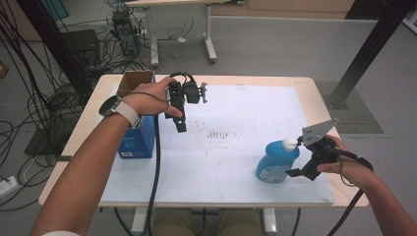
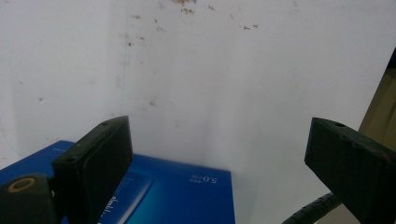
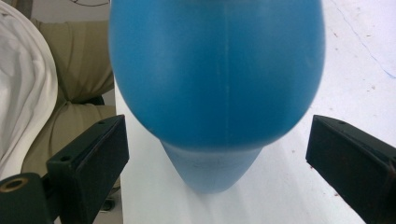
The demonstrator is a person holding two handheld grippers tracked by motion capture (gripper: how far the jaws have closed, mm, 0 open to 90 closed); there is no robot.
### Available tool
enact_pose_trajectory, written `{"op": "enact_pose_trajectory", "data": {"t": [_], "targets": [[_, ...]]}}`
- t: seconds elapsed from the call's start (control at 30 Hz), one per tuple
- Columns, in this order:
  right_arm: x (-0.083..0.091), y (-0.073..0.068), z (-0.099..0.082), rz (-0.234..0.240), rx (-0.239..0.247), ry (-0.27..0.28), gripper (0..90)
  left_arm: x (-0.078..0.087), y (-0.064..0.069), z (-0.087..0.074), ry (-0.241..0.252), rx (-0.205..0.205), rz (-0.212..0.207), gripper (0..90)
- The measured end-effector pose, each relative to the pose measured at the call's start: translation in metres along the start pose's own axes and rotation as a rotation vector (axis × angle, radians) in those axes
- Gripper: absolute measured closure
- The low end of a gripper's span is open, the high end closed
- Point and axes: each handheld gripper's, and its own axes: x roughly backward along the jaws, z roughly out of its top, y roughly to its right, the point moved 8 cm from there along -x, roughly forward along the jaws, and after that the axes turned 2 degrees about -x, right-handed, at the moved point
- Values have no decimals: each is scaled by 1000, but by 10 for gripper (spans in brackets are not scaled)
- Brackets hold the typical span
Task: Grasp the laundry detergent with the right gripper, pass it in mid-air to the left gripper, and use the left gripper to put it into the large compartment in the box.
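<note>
Your right gripper [image 1: 301,171] has its jaws spread around the blue bottle [image 1: 276,161] (standing near the tabletop's [image 1: 236,162] right front); nudge it off-centre and it could topple. Left gripper [image 1: 179,124] gapes empty.

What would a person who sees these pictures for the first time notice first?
Most likely the blue bottle with a white cap, standing near the table's right front edge, with the right gripper open just beside it. Next, the blue box with an open cardboard top at the left side of the white mat, where the left gripper hangs open above the mat.
</note>
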Motion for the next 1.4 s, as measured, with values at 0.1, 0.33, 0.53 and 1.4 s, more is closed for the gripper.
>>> {"op": "enact_pose_trajectory", "data": {"t": [0.1,0.33,0.53,1.4], "targets": [[-3,0,-1,4,-4,8,63,-1,0,0,0,1,-1,82],[-7,0,-2,8,-10,37,74,-3,0,0,1,1,-2,82],[-12,-1,-3,11,-5,67,87,-3,1,1,1,1,-5,82],[-19,-1,-6,17,1,130,146,-5,0,0,6,7,-5,83]]}}
